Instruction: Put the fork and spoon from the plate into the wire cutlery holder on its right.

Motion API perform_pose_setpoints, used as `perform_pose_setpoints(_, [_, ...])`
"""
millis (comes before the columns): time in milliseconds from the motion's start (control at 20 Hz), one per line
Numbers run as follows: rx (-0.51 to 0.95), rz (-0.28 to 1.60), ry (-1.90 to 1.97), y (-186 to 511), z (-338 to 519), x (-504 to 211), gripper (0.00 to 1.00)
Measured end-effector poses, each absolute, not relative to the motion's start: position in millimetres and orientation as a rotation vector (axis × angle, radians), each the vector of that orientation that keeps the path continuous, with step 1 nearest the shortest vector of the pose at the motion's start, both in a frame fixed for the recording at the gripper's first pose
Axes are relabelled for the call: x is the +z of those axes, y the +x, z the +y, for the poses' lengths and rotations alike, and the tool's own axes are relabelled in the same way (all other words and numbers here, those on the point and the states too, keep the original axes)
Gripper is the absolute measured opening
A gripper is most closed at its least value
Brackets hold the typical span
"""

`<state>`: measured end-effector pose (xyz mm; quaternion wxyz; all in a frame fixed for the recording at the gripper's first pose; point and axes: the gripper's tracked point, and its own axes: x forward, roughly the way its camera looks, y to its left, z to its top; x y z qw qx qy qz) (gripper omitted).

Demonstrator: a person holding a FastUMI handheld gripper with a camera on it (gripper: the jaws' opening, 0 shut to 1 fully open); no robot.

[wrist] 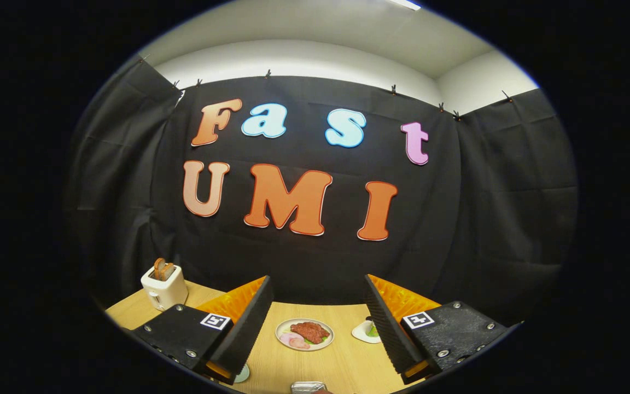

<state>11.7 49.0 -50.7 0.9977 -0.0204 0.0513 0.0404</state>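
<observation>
Gripper (315, 323): fingers spread wide, holding nothing, above the worktop (342, 361).
Fork, spoon, holder: cannot be made out.
Plate (304, 334): between the fingers, beyond them, carrying meat.
Toaster (164, 287): far left of plate.
Handling: cutlery likely light, stiff, slippery; pinch mid-handle.

The scene is lit evenly from a ceiling light (404, 4) overhead. Strong fisheye bending is seen toward the rim. The table (315, 361) is sharp; faint glare is noted there.
</observation>
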Motion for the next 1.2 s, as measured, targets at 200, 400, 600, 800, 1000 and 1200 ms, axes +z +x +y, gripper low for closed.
perform_pose_setpoints(200, [0.158,0.166,-0.026,10.9,89.7,-81.5,0.99])
perform_pose_setpoints(400, [0.234,0.244,-0.031,7.8,127.3,-113.3,0.99])
perform_pose_setpoints(600, [0.307,0.403,-0.051,-0.9,162.4,-170.4,0.98])
perform_pose_setpoints(800, [0.381,0.591,-0.061,-19.3,197.0,-225.5,0.98])
perform_pose_setpoints(1000, [0.433,0.766,-0.109,-39.0,220.2,-279.0,0.98])
perform_pose_setpoints(1200, [0.453,0.956,-0.134,-62.3,232.0,-332.0,0.98])
